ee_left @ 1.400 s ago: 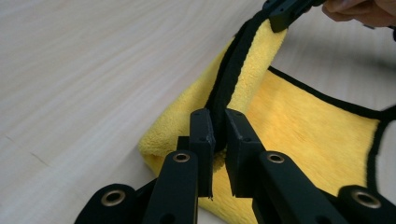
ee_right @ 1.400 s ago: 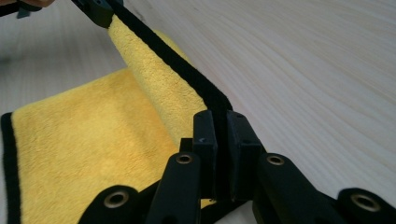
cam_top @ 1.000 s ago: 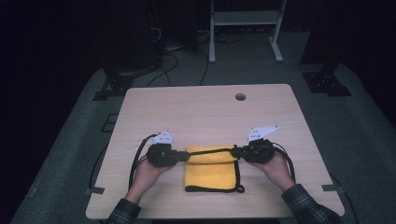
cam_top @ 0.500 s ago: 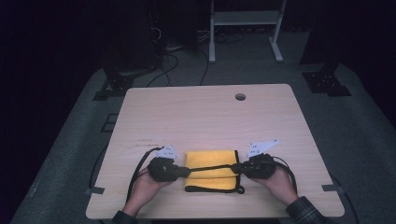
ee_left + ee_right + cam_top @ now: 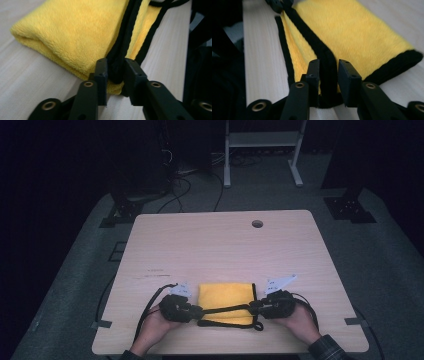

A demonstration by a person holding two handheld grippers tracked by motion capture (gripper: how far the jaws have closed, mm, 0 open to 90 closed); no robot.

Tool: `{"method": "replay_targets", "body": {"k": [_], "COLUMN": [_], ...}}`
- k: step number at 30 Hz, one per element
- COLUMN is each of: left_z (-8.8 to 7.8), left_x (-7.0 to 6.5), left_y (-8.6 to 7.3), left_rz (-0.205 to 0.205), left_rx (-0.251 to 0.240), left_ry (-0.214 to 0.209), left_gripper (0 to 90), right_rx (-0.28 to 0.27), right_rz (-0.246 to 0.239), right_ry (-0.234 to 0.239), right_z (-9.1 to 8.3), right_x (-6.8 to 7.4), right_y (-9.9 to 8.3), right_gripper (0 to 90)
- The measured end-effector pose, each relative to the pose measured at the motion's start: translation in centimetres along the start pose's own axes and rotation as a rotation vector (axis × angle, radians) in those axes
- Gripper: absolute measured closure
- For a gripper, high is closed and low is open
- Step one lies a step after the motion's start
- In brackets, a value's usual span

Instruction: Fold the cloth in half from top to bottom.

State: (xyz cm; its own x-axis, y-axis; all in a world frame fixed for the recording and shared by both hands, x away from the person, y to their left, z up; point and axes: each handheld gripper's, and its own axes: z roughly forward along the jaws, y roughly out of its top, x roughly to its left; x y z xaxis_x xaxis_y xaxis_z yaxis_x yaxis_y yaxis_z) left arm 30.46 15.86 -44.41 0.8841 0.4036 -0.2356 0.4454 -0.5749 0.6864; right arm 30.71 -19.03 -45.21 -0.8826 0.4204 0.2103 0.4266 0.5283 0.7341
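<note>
A yellow towel (image 5: 225, 292) (image 5: 75, 32) (image 5: 362, 32) with a black hem (image 5: 127, 32) (image 5: 317, 47) lies folded near the front edge of the wooden table (image 5: 225, 245). My left gripper (image 5: 200, 310) (image 5: 116, 71) is at its left end and my right gripper (image 5: 252, 307) (image 5: 328, 72) at its right end. Both point inward along the hem stretched between them. Both pairs of jaws have just been opening. The hem still lies between each pair, with small gaps beside it, so both grippers are open.
A round cable hole (image 5: 257, 224) sits at the table's far right. Faint small markings (image 5: 155, 272) lie left of the towel. Behind the table stand a white frame (image 5: 262, 150) and floor cables (image 5: 190, 180). Both hands rest close to the front edge.
Both hands came toward the near edge and sank a little, bringing the black hem across the towel and laying it down over the front part.
</note>
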Motion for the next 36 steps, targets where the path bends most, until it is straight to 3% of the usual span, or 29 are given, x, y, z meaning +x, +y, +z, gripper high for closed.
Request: {"method": "replay_targets", "body": {"k": [3, 5, 9, 13, 18, 23, 28, 31, 36], "left_z": [-1.2, -1.8, -1.3, 0.1, 0.8, 1.4, 1.5, 1.1, 0.1], "left_x": [0.3, 0.7, 1.5, 1.6, 0.2, -1.0, -1.5, -1.5, -0.8], "left_y": [0.6, 1.1, 1.8, 1.7, 0.6, -0.6, -0.8, -0.5, -0.3], "left_rz": [-0.005, 0.001, -0.005, -0.001, 0.007, 0.033, 0.041, 0.029, 0.0], "left_rx": [-0.066, -0.097, -0.115, -0.073, -0.027, 0.039, 0.034, 0.011, -0.049], "left_ry": [0.003, 0.029, 0.055, 0.044, 0.001, 0.003, 0.016, 0.034, 0.082], "left_gripper": [66.1, 66.2, 68.8, 70.1, 70.0, 68.4, 60.7, 48.1, 29.7], "right_rx": [-0.066, -0.098, -0.063, -0.003, 0.011, 0.072, 0.093, 0.075, 0.011], "right_rz": [0.001, 0.001, -0.015, -0.032, -0.057, -0.103, -0.133, -0.125, -0.078], "right_ry": [-0.005, -0.017, -0.026, 0.0, 0.044, 0.058, 0.036, 0.021, -0.064], "right_z": [-1.1, -1.6, -0.5, 1.1, 1.1, 1.2, 1.4, 1.1, -0.1], "right_x": [-0.2, -0.4, -1.0, -0.9, 0.2, 1.8, 2.5, 2.3, 1.3], "right_y": [0.4, 0.7, 1.2, 1.1, 0.6, -0.5, -1.0, -0.8, -0.8], "right_gripper": [67.6, 70.9, 77.7, 79.7, 79.7, 79.3, 76.2, 67.7, 49.7]}}
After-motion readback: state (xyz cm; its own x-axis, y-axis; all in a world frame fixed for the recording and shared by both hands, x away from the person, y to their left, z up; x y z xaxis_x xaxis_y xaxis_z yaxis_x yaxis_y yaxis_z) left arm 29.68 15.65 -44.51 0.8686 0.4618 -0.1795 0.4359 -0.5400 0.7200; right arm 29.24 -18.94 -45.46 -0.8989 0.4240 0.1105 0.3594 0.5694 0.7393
